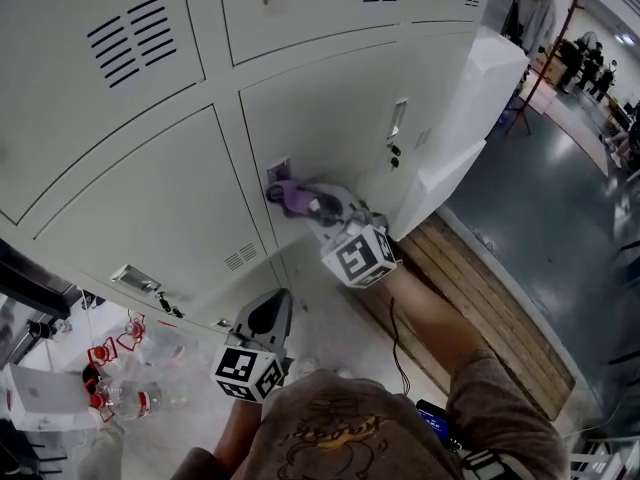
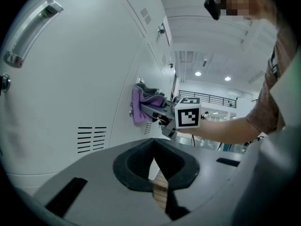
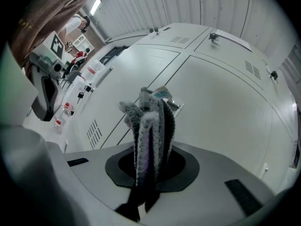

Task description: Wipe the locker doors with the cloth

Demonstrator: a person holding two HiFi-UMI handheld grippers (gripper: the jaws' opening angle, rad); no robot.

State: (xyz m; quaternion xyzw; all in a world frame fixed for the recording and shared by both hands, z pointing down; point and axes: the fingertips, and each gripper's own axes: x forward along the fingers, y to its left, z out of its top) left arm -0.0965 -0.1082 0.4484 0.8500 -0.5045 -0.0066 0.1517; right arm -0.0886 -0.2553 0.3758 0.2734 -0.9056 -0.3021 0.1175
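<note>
the person's brown shirt (image 1: 330, 438) fills the bottom edge of the head view. just above it is the left hand-held gripper (image 1: 268, 316), whose marker cube (image 1: 250, 371) faces the camera. in its own view the left hand-held gripper (image 2: 155, 171) has its jaws drawn together at the tips with nothing between them, and it hangs apart from the locker door (image 1: 330, 118), lower down than the cloth.

the right hand-held gripper (image 1: 322, 208) is clamped on the purple and grey cloth (image 1: 293, 195). in its own view the right hand-held gripper (image 3: 151, 160) pinches the cloth (image 3: 151, 126) in upright folds. the long axis of the cloth runs along the jaws, and its free end points straight at the locker door (image 3: 221, 112). from the left gripper view the cloth (image 2: 138, 105) lies against the locker door (image 2: 70, 102), touching it, with the right hand-held gripper (image 2: 153, 108) reaching in level behind it.

the cloth sits just below a small metal plate (image 1: 278, 173) at the left edge of that door. plastic bottles (image 1: 125, 398) stand on the floor left of the locker door, and a wooden platform (image 1: 490, 308) lies to its right.
</note>
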